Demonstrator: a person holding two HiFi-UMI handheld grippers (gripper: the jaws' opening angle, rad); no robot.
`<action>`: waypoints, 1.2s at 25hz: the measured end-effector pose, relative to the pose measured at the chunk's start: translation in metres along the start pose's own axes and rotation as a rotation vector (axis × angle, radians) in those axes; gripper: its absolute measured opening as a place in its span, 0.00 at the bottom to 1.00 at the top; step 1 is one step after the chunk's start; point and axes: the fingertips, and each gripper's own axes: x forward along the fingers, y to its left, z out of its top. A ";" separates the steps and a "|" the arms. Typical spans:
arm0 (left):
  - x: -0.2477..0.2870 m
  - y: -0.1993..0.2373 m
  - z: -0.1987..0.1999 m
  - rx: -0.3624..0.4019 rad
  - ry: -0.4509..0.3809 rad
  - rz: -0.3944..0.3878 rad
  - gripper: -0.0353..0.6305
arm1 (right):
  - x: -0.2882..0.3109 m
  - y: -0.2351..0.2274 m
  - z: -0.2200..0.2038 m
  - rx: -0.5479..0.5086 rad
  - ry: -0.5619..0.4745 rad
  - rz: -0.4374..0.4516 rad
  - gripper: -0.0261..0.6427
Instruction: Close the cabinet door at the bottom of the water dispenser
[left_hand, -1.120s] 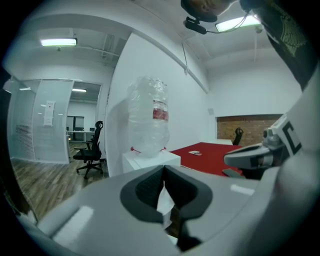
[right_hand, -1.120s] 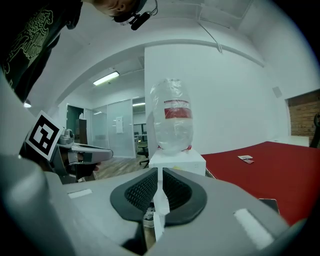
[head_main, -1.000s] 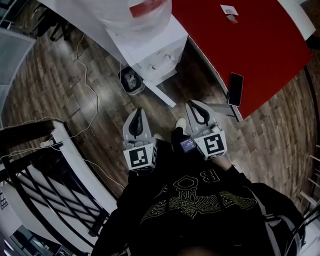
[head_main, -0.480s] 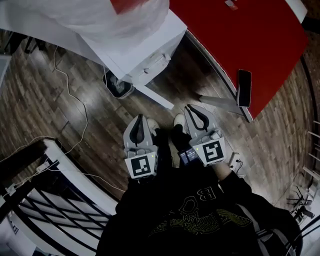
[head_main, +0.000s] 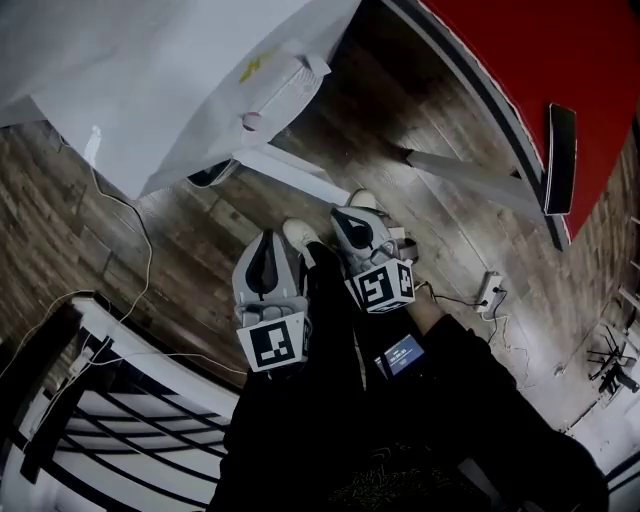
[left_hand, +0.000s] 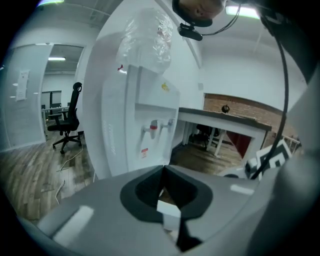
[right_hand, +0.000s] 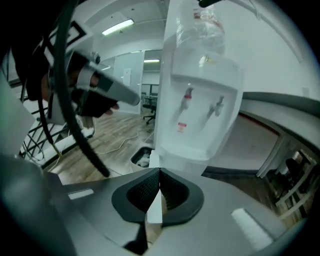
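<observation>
The white water dispenser (head_main: 170, 90) fills the head view's upper left, its taps (head_main: 262, 105) facing me. Its bottom cabinet door (head_main: 290, 170) stands open and juts out over the floor as a white bar. My left gripper (head_main: 268, 236) is shut and empty, short of the dispenser. My right gripper (head_main: 346, 214) is shut too, its tip close by the door's outer end. The left gripper view has the dispenser (left_hand: 145, 115) ahead of the shut left gripper (left_hand: 163, 169). In the right gripper view the dispenser (right_hand: 200, 100) stands ahead and the door's edge (right_hand: 152, 162) shows just past the right gripper (right_hand: 160, 170).
A small bin (head_main: 212, 175) sits beside the dispenser's base. A red table (head_main: 560, 50) with a phone (head_main: 558, 160) at its edge stands at right, its leg (head_main: 480, 180) on the wood floor. A power strip (head_main: 490, 290), cables (head_main: 140, 250) and a railing (head_main: 120, 400) are nearby.
The person has stepped toward the dispenser, which now looms larger in the head view. The right gripper has gone forward to the open door's end. Both grippers stay shut.
</observation>
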 end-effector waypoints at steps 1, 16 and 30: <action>0.007 0.000 -0.008 0.003 0.009 -0.008 0.06 | 0.015 0.007 -0.015 -0.025 0.017 0.006 0.04; 0.011 -0.021 -0.033 -0.018 0.079 -0.093 0.06 | 0.071 0.007 -0.157 0.082 0.358 -0.017 0.04; 0.017 -0.022 -0.030 -0.068 0.098 -0.046 0.06 | 0.113 -0.113 -0.149 0.010 0.367 -0.142 0.02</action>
